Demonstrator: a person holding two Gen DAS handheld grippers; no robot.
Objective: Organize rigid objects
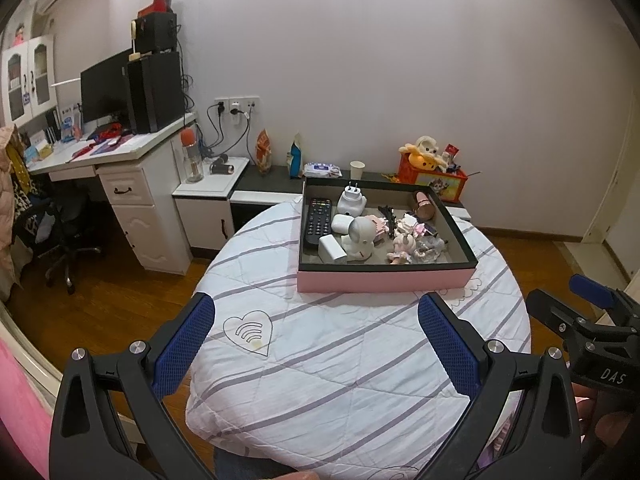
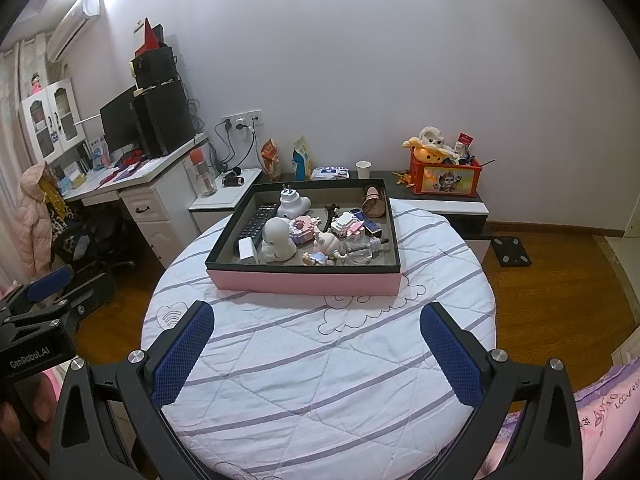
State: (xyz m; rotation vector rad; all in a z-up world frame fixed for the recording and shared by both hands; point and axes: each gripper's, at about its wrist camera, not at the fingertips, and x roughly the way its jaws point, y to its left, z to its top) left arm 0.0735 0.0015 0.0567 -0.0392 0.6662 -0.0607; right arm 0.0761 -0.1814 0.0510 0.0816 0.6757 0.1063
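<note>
A shallow pink box [image 1: 384, 281] [image 2: 304, 283] with a dark rim sits at the far side of a round table under a white striped quilt [image 1: 340, 360] [image 2: 320, 360]. Inside lie a black remote [image 1: 316, 220] [image 2: 258, 220], a white round-headed robot toy [image 1: 360, 236] [image 2: 278, 240], a white plug adapter [image 1: 351, 199] [image 2: 292, 202], a small white block [image 1: 332, 249], small dolls [image 1: 404, 244] [image 2: 326, 246] and a brown pouch [image 2: 375, 202]. My left gripper [image 1: 316, 320] hangs open over the near quilt, holding nothing. My right gripper [image 2: 316, 320] is open too, equally short of the box.
A white desk [image 1: 120, 152] with a monitor and black tower stands at the left, an office chair [image 1: 68, 236] beside it. A low cabinet along the wall carries a paper cup [image 1: 357, 169], wipes and a red toy crate [image 1: 432, 176]. Wooden floor surrounds the table.
</note>
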